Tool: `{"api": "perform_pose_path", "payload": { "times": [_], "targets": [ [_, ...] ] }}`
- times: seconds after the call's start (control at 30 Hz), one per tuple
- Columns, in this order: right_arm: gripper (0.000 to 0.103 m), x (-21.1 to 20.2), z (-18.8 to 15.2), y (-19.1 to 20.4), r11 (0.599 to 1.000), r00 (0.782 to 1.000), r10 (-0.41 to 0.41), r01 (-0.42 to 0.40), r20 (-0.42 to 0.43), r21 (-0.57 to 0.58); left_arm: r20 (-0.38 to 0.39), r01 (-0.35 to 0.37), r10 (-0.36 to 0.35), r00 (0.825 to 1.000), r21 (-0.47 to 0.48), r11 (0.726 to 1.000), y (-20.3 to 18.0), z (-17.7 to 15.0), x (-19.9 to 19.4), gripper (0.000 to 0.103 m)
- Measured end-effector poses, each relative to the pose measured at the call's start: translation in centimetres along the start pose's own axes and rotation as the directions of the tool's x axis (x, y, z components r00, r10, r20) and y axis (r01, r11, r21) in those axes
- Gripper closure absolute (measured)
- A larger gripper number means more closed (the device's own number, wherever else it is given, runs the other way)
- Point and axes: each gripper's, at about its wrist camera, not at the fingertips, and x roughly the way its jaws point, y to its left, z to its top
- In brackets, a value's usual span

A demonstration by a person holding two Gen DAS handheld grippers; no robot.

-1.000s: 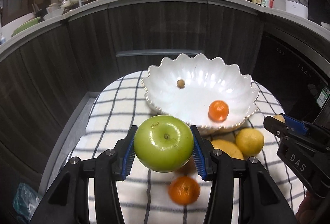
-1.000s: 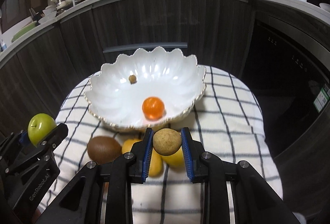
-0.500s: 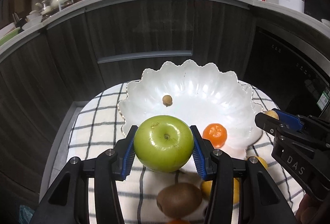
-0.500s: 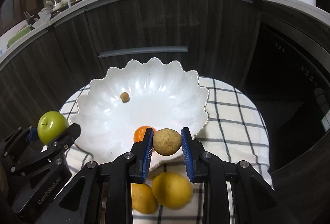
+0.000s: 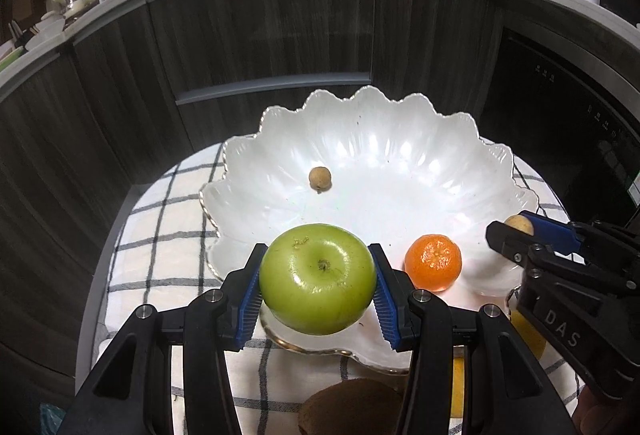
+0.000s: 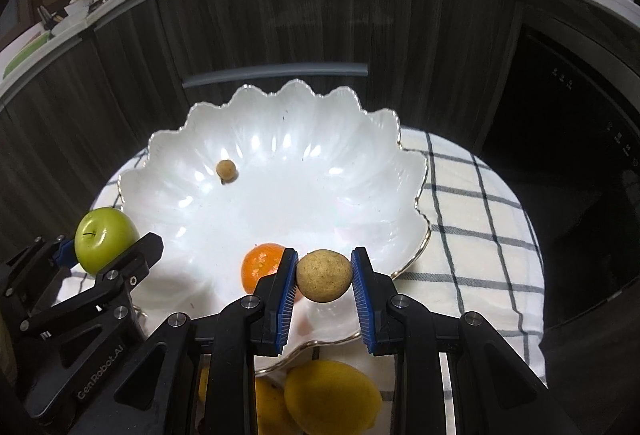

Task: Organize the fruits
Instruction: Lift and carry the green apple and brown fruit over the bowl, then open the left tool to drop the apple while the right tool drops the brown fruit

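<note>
1. The left tool (image 5: 318,287) is clamped on a green apple (image 5: 318,278), its blue pads pressed against either side, stem end facing the camera.
2. The apple hangs over the near left edge of a white scalloped bowl (image 5: 400,163), above the rim and not resting on it.
3. The right tool (image 6: 324,277) is clamped on a small round tan fruit (image 6: 324,275), held over the near part of the bowl (image 6: 320,171).
4. Inside the bowl lie a tangerine (image 5: 433,263), near the front and just to the right of the apple, and a second small tan fruit (image 5: 320,179) farther back on the left.
5. From the right wrist view, the tangerine (image 6: 262,267) sits partly behind the right tool's left finger.
6. The bowl stands on a white cloth with dark checks (image 6: 472,219) spread over the counter.
7. On the cloth in front of the bowl lie two yellow lemons (image 6: 332,399) side by side, and a brown kiwi (image 5: 352,409) to their left, all outside the bowl.
8. Dark wood-grain cabinet fronts (image 5: 260,43) rise behind the bowl.
</note>
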Motion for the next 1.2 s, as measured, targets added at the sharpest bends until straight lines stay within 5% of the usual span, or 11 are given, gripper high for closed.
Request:
{"api": "perform_pose_path", "payload": {
  "times": [0.27, 0.47, 0.6, 1.2],
  "targets": [
    [0.073, 0.5, 0.0, -0.4, 1.0, 1.0, -0.016, 0.016, -0.021, 0.014, -0.042, -0.019, 0.018, 0.999, -0.01, 1.0, -0.1, -0.3, 0.7, 0.055],
    [0.043, 0.0, 0.0, -0.8, 0.999, 0.999, -0.036, 0.036, -0.012, 0.026, -0.068, -0.028, 0.028, 0.997, -0.001, 1.0, -0.3, -0.3, 0.9, 0.054],
    [0.032, -0.7, 0.1, -1.0, 0.998, 0.998, -0.056, 0.056, 0.007, 0.038, -0.019, -0.058, 0.058, 0.998, -0.005, 0.998, -0.1, 0.0, -0.2, 0.029],
    [0.029, -6.0, -0.2, -0.7, 0.995, 0.992, -0.092, 0.089, 0.082, 0.045, 0.067, -0.089, 0.09, 0.994, -0.02, 0.996, 0.4, 0.1, -5.7, 0.015]
  ]
}}
